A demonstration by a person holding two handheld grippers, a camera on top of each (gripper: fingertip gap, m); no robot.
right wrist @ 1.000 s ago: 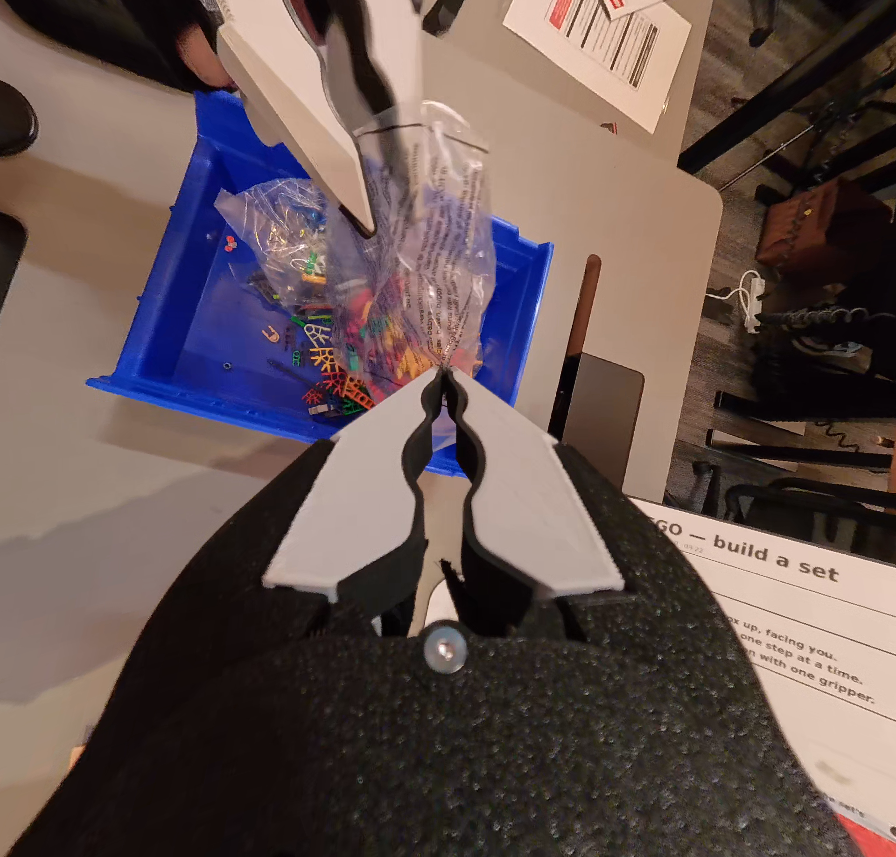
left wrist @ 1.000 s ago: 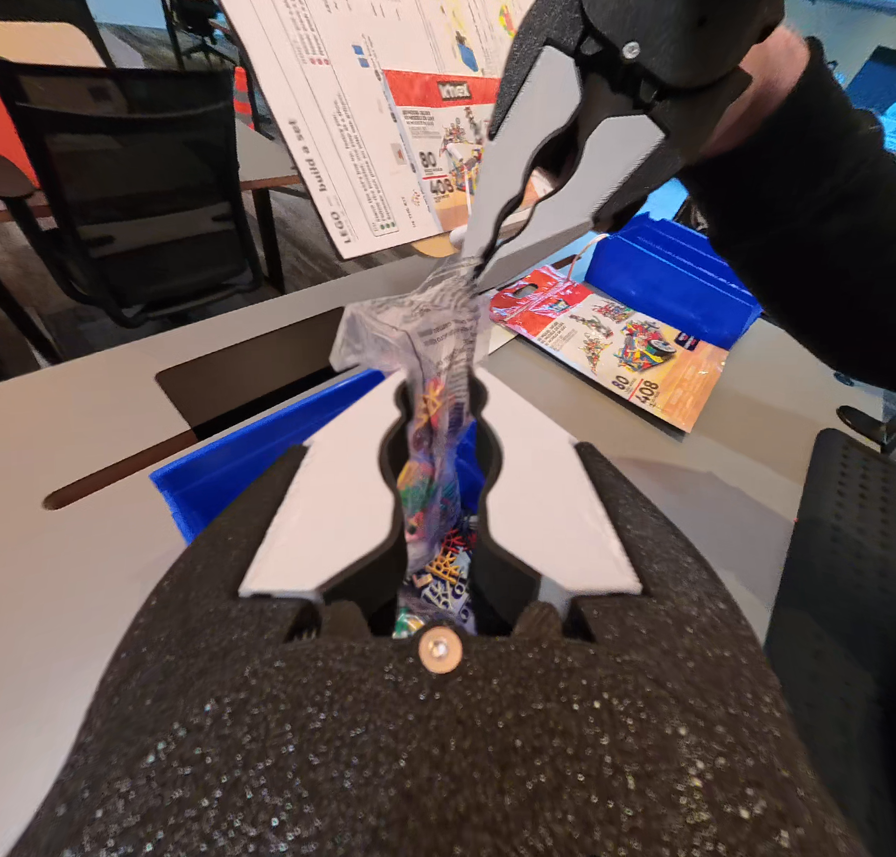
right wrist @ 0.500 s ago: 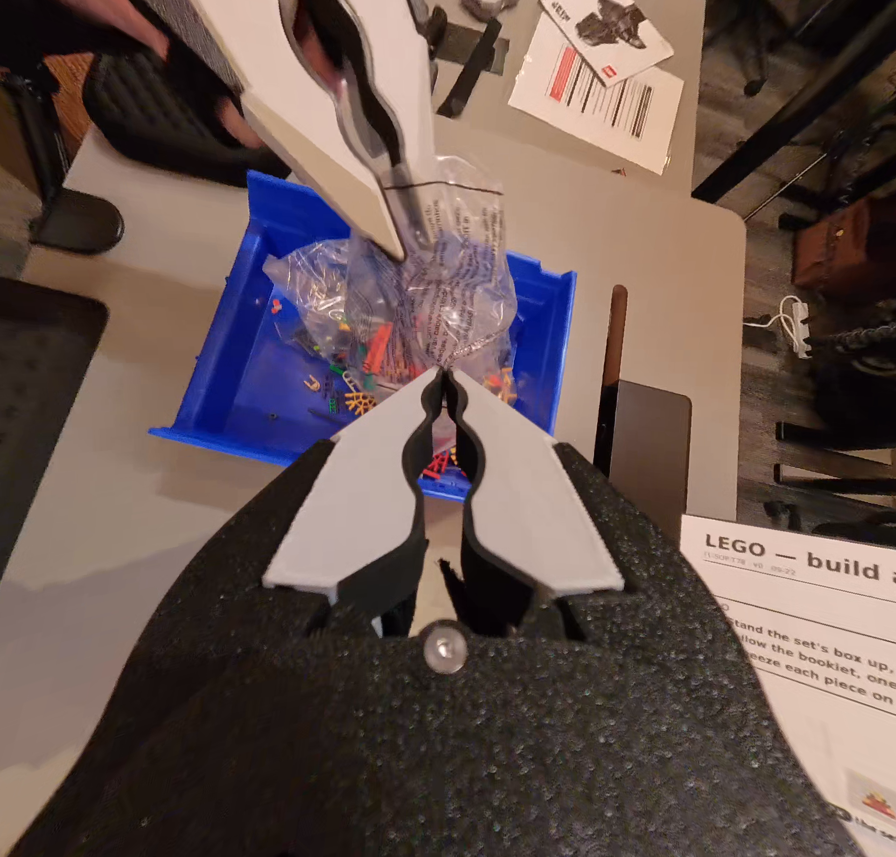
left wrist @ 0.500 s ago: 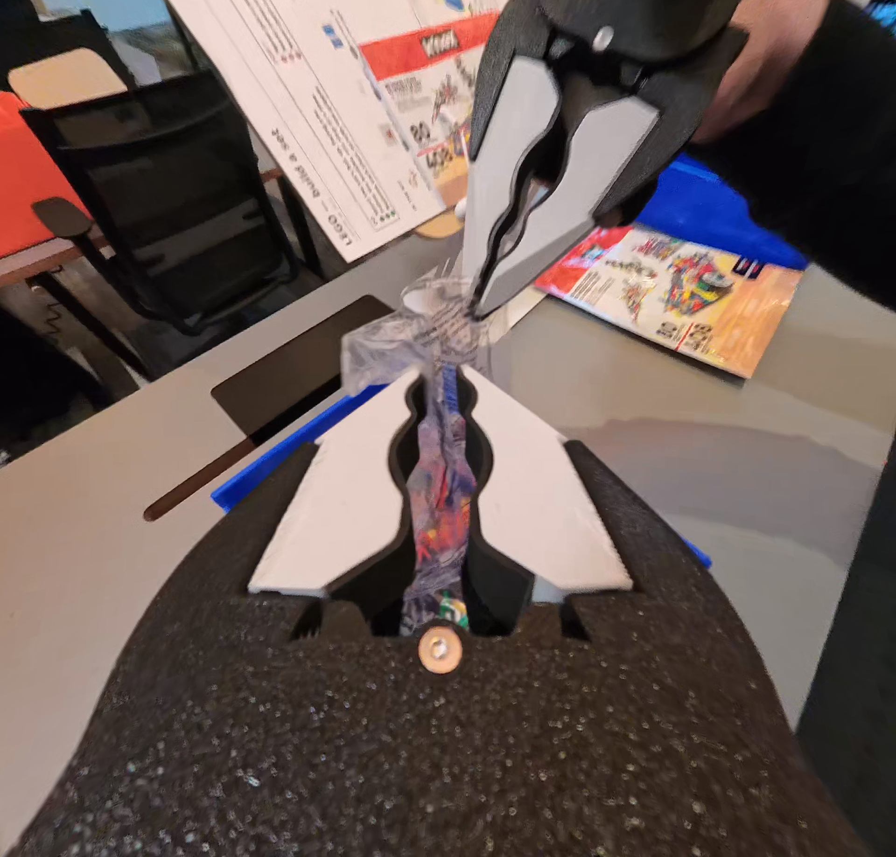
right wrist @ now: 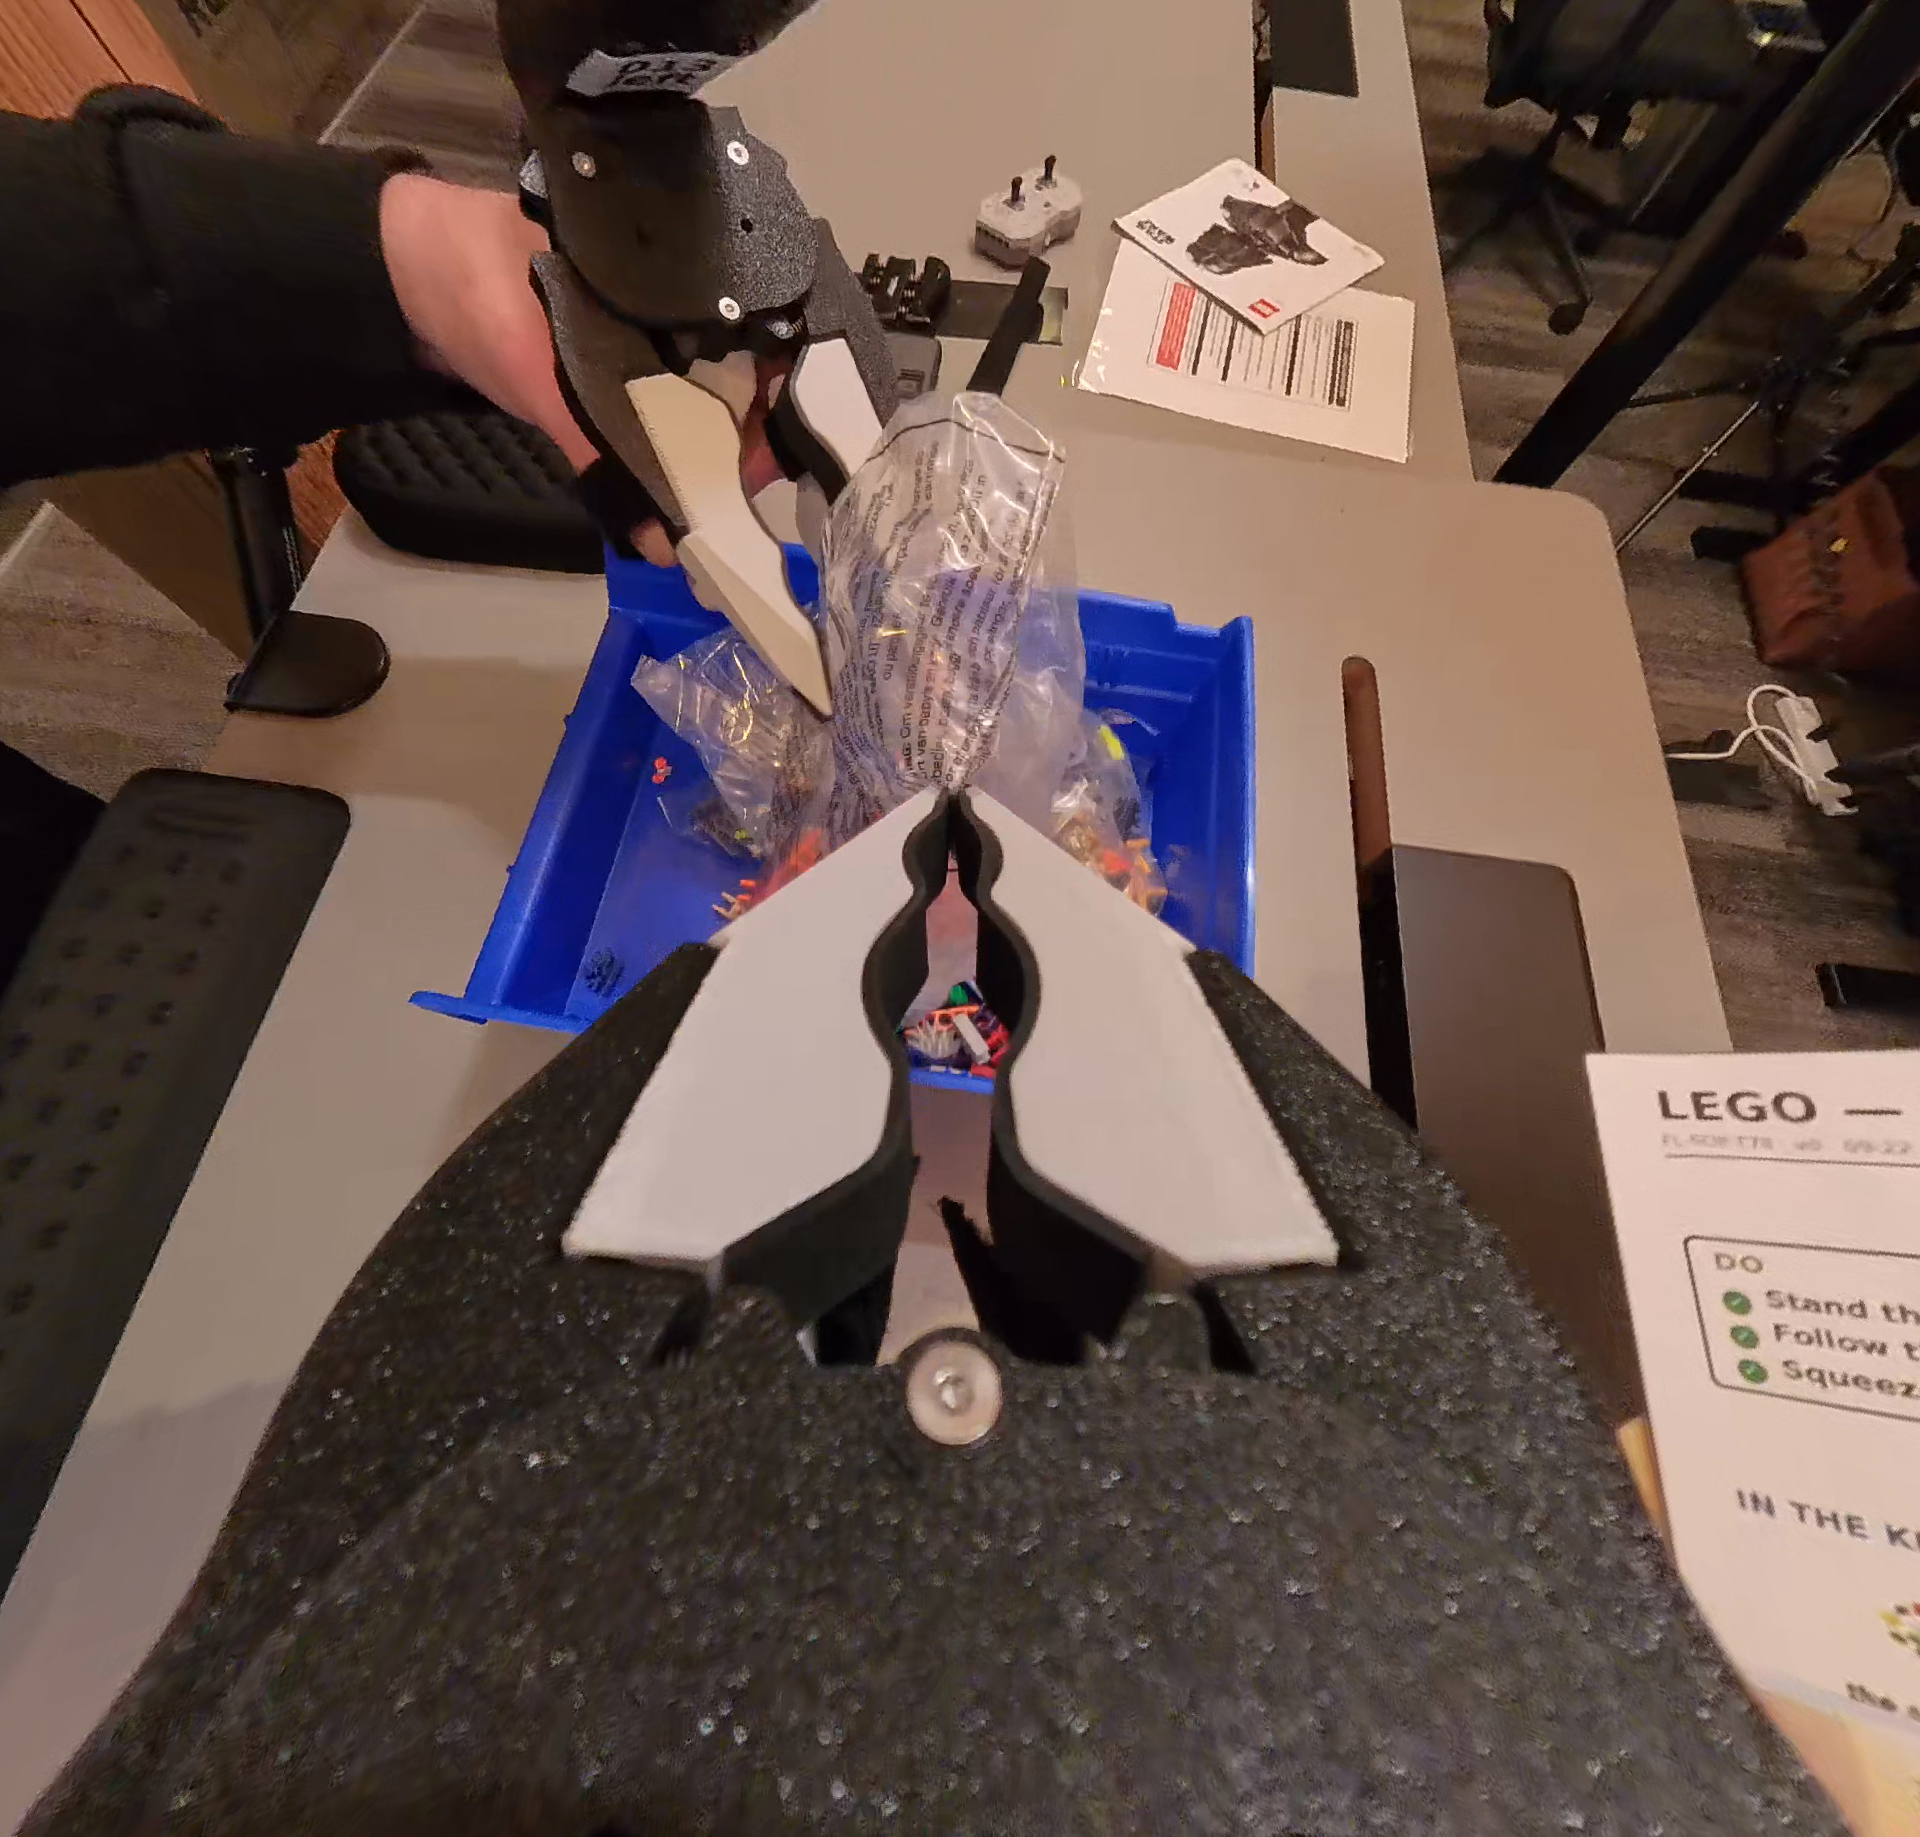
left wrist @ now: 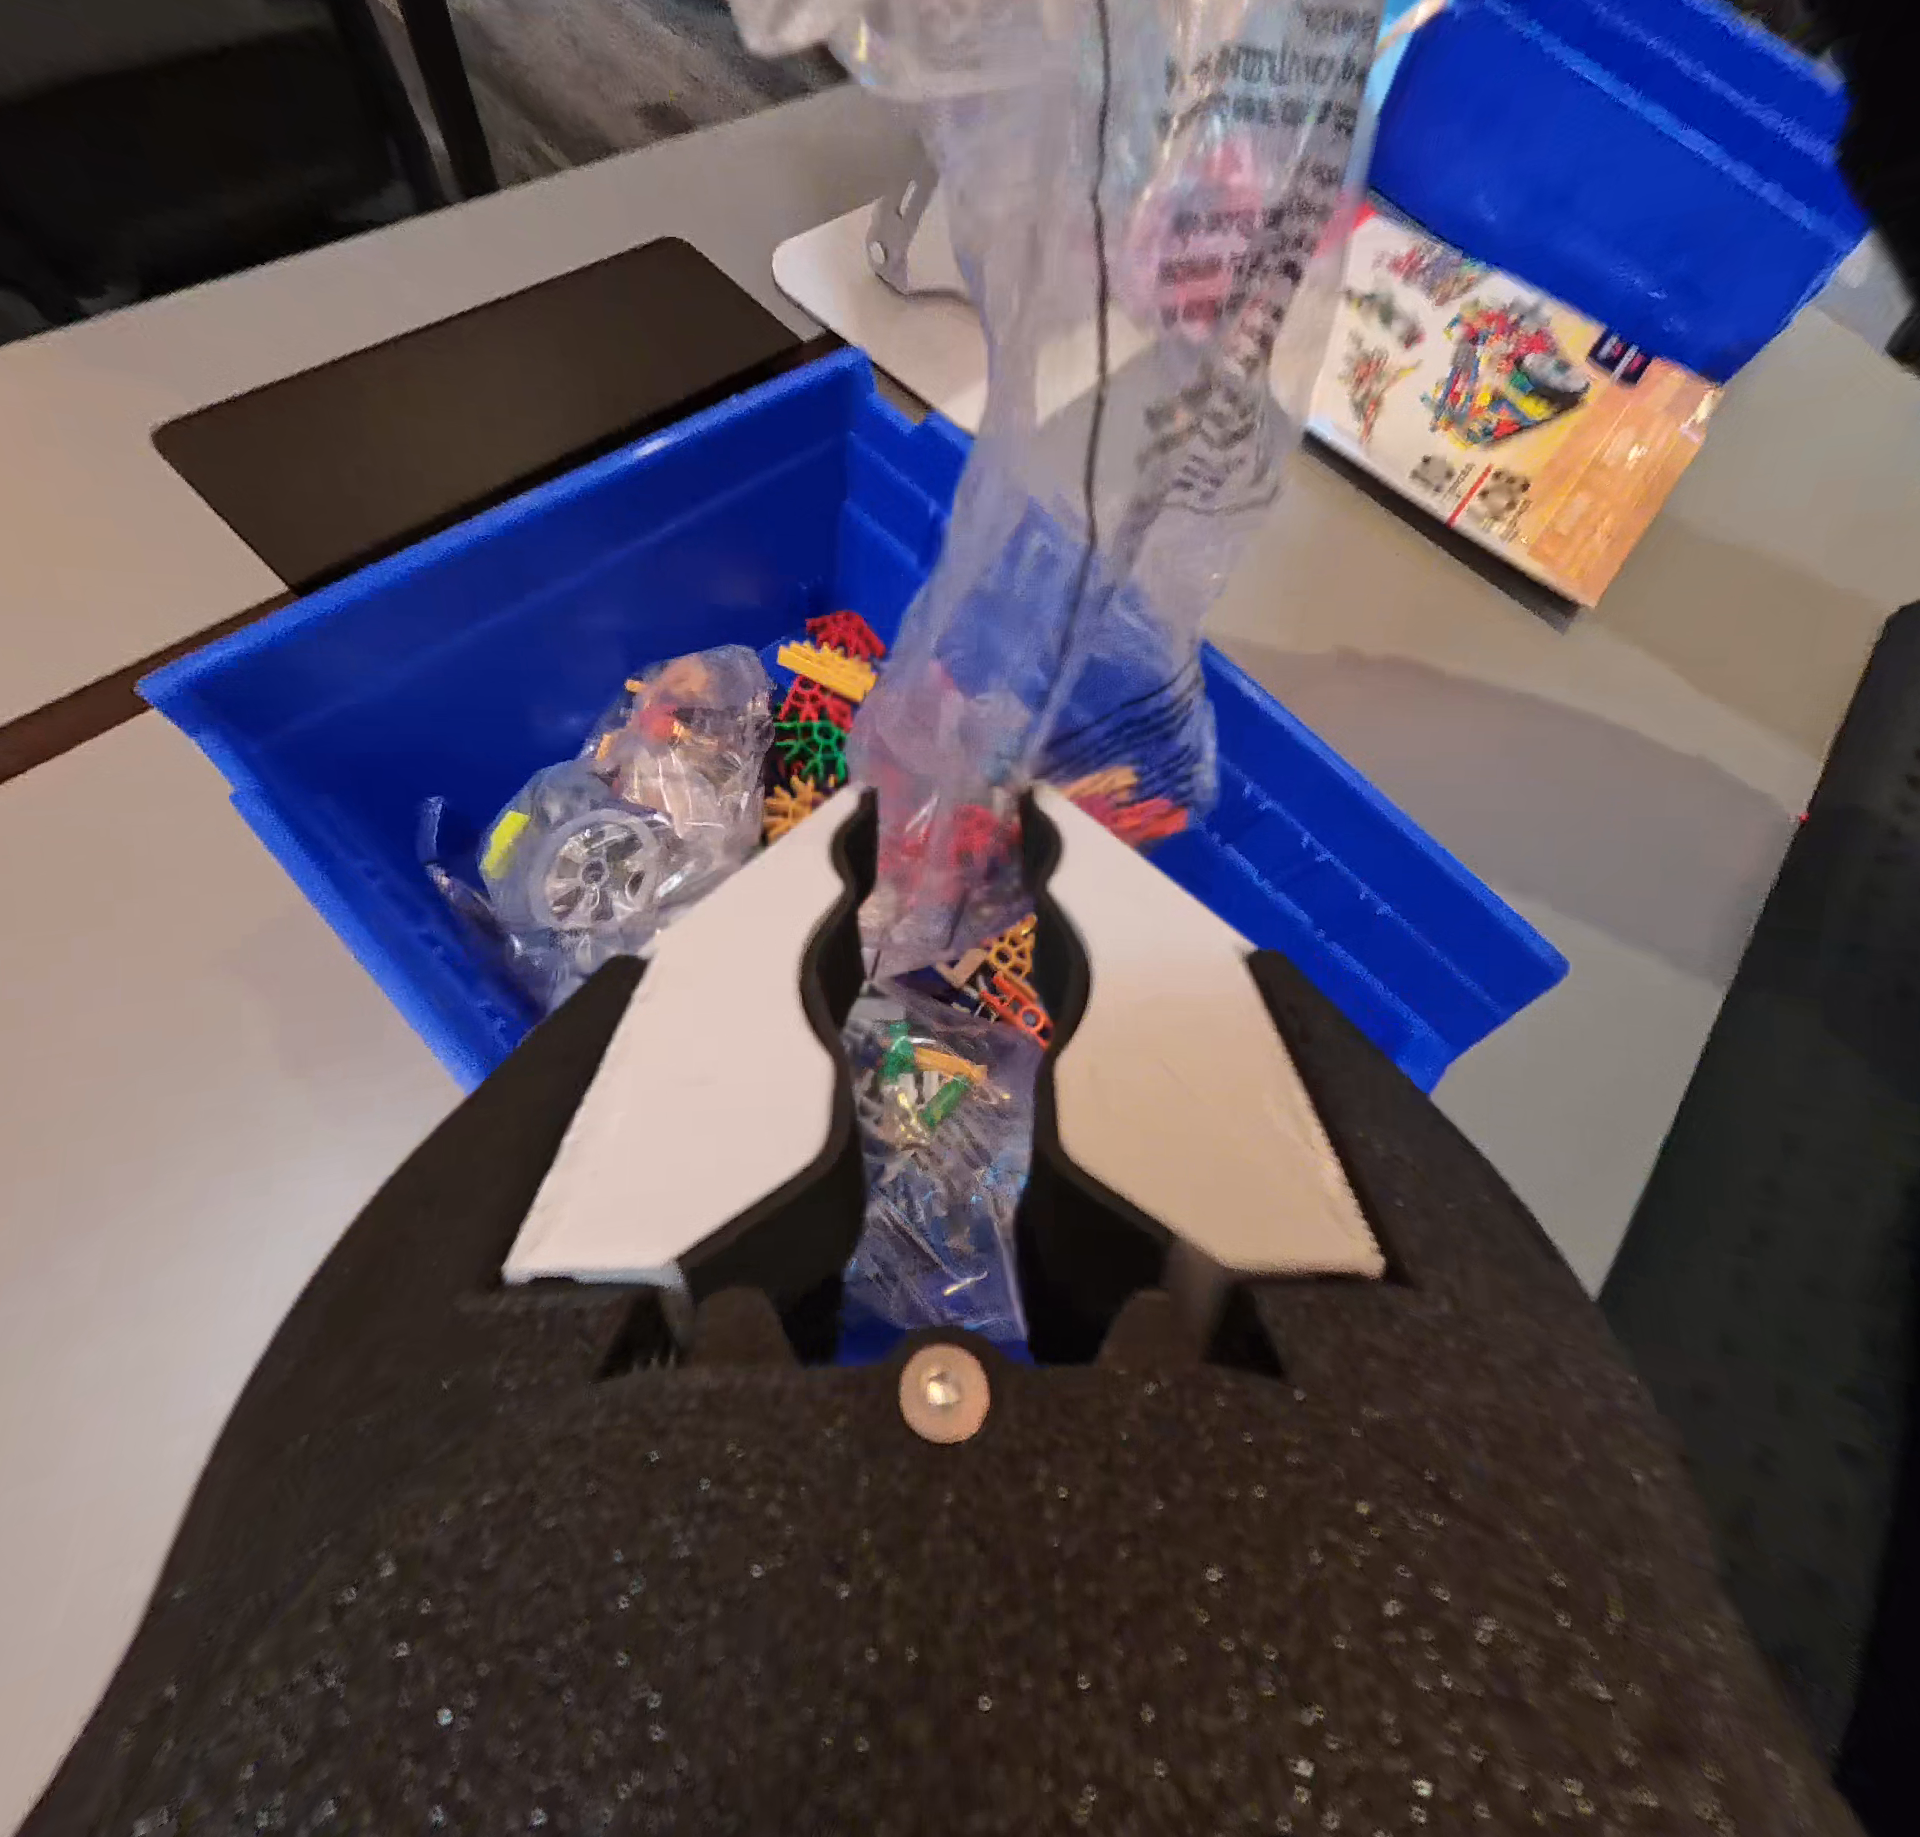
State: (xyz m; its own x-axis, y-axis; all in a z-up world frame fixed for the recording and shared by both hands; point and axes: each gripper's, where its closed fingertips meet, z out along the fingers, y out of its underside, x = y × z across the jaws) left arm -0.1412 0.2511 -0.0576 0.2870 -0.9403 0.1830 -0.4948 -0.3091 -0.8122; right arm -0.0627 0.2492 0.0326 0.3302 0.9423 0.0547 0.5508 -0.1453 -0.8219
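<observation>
We've got the right gripper with its fingers pinched together on one end of a clear bag, holding it up over the blue bin. In the left wrist view the bag's top runs out of frame, so the right gripper can't be seen there. The left gripper has its fingers a bit apart with the bag's lower end sitting between the tips; whether they actually squeeze the plastic is hard to say, since that view is blurry. From the right wrist view, the left gripper shows only one fingertip clearly, and the other is hidden behind the bag. Small coloured parts lie loose in the bin, plus a smaller bag with a wheel inside. A booklet sits on the table beside a second bin, partly cut off.
</observation>
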